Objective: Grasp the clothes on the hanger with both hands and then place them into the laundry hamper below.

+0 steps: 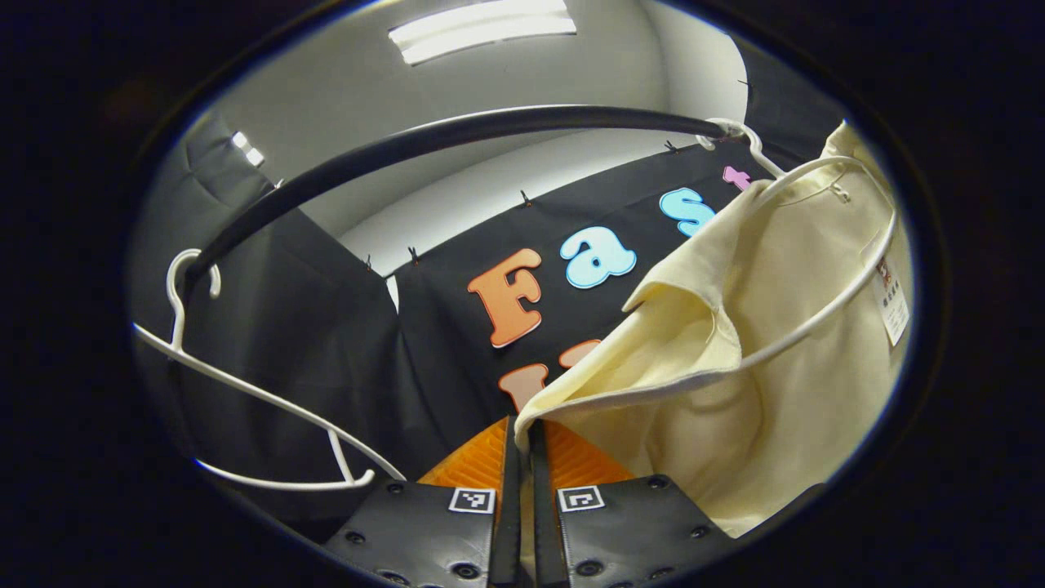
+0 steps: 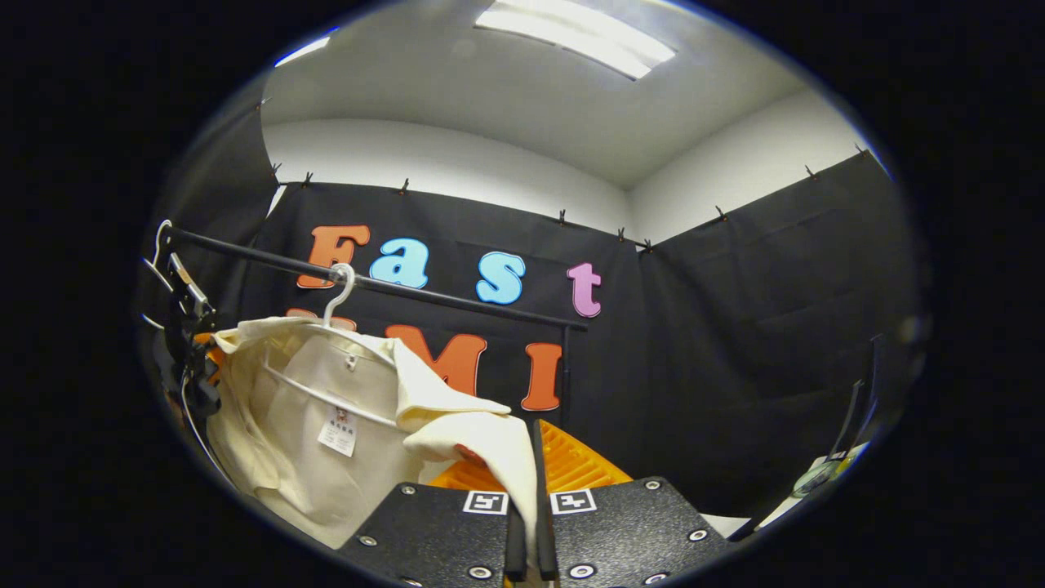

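Note:
A cream shirt (image 1: 759, 367) hangs on a white hanger (image 1: 824, 306) hooked over a black rail (image 1: 457, 135). My left gripper (image 1: 522, 433) is shut on the shirt's shoulder edge, with cloth pinched between its fingers. In the right gripper view the same shirt (image 2: 326, 408) hangs from its white hanger (image 2: 339, 294) on the rail (image 2: 457, 300). My right gripper (image 2: 531, 445) is shut on the other shoulder of the shirt, the cloth running down between its fingers. The left gripper (image 2: 192, 343) shows far off at the shirt's left edge.
An empty white hanger (image 1: 245, 392) hangs at the left end of the rail in the left gripper view. Black cloth walls stand behind and to both sides. A stand or frame part (image 2: 857, 408) rises at the right edge of the right gripper view.

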